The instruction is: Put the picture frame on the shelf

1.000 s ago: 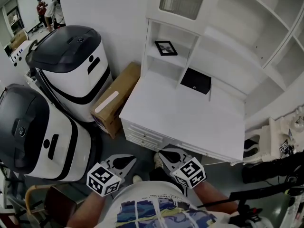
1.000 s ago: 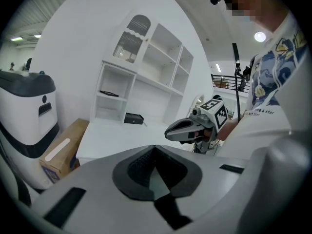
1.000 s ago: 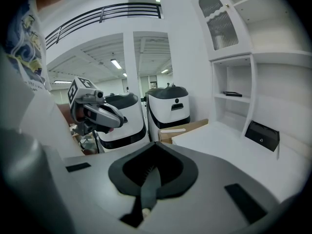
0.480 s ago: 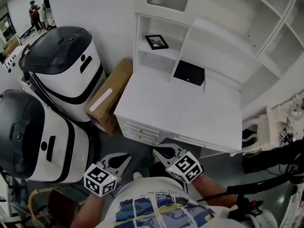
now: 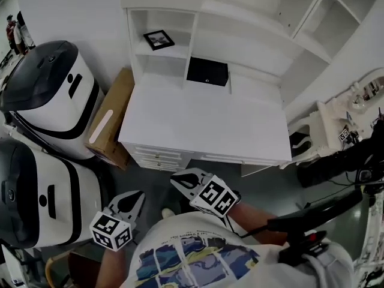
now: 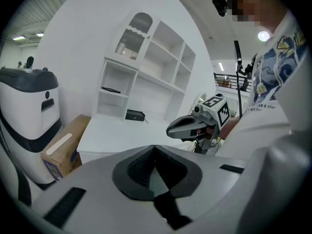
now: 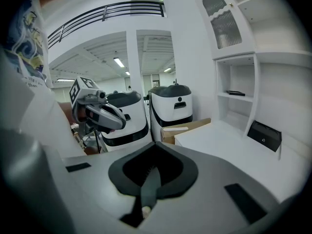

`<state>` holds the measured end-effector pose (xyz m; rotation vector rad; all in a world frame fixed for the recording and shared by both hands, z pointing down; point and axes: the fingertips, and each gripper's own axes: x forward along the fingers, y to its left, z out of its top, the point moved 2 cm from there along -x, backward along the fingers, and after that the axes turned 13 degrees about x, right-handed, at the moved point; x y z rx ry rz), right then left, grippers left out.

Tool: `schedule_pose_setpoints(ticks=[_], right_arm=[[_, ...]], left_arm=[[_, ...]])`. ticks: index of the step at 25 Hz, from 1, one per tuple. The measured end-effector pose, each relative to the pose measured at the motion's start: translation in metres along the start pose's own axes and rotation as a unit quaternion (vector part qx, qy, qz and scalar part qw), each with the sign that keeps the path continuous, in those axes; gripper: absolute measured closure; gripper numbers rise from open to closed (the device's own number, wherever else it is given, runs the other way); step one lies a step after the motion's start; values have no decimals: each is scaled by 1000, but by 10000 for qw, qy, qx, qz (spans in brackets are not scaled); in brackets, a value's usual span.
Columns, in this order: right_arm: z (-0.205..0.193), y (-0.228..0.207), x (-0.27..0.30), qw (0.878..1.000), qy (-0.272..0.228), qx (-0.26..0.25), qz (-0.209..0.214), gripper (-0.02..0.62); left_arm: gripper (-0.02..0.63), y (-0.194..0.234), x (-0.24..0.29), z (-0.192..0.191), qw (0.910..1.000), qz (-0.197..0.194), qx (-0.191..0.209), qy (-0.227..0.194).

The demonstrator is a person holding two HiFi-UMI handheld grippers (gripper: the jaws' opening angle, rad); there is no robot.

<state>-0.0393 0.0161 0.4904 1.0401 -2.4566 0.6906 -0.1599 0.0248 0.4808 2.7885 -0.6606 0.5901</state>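
Already shelved: the frame is resting in its cubby while both tools are idling

Evidently the picture frame (image 5: 159, 39) is sitting on the board of the upper left cubby of the white shelf unit (image 5: 132, 38), apparently lying flat and well clear of the front lip. The left gripper (image 5: 140, 192) and the right gripper (image 5: 174, 179) are hovering low beside the person's body, well apart from the desk top (image 5: 204, 125). Each has its jaws pressed together on nothing.

Judging by this, the placing is looking finished, so the sensible course is pulling the tools straight back without sweeping across the desk. If the frame is needing a nudge, one tool should be going in square through the cubby's opening, between its side walls, and pinching only the thin rim.

Its border is reading as slim, dark and square round a pale picture. The shelving is showing smooth, painted and sharp-cornered, probably slippery. A matte black box (image 5: 207, 71) is standing below it, and the jaw pads are looking ribbed and rubbery.
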Motion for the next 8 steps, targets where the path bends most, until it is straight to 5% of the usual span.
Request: schedule_pose_setpoints(ticks=[8], right_arm=[[0,-3,-1,10000,-9,11,27,571]], left_arm=[[594,0,5,4,10000,4,68,32]])
